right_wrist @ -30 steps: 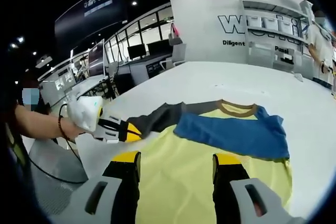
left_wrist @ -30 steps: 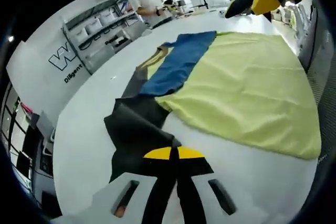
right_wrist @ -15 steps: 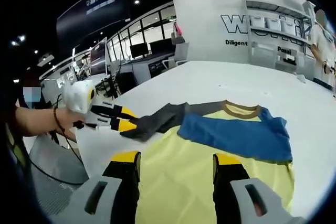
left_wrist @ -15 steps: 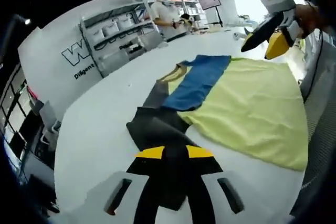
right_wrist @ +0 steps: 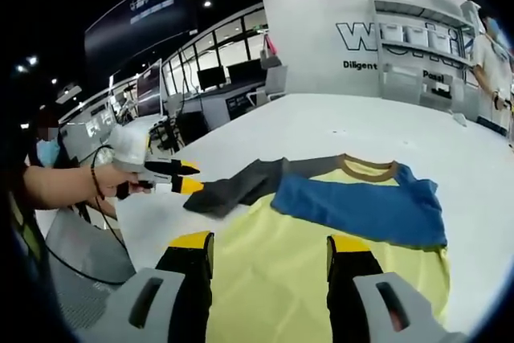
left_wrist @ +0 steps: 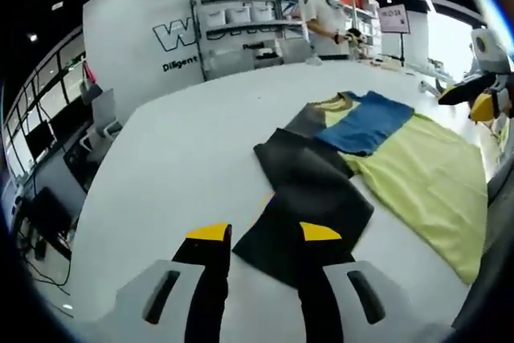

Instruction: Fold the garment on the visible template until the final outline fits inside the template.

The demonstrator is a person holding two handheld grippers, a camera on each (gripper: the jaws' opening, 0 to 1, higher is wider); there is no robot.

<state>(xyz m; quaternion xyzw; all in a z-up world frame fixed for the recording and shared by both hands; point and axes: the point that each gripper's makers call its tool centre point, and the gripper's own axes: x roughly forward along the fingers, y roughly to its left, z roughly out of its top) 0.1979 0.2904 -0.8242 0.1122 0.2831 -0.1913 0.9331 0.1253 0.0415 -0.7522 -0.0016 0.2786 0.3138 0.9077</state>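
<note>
A garment lies spread on the white table [left_wrist: 185,158]: a pale yellow body [left_wrist: 426,174], a blue sleeve [left_wrist: 365,122] folded across the chest, and a dark grey sleeve [left_wrist: 309,194] lying out to the side. My left gripper [left_wrist: 264,232] is open, and the near edge of the grey sleeve lies between its yellow-tipped jaws. In the right gripper view, a hand holds the left gripper [right_wrist: 183,177] just short of the grey sleeve's [right_wrist: 233,189] end. My right gripper [right_wrist: 270,242] hangs open over the yellow body [right_wrist: 273,279], gripping nothing. The right gripper [left_wrist: 480,100] also appears beyond the garment's far side.
The table's near edge [right_wrist: 132,234] drops off beside a grey chair [right_wrist: 76,267]. Wall shelves with bins [left_wrist: 241,26] stand behind the table, with a person [left_wrist: 329,18] next to them. Desks with monitors [right_wrist: 213,82] lie further off.
My left gripper has opened and let go of the grey sleeve, then drawn back from it. The sleeve now rests flat on the table. The right gripper has held still, open.
</note>
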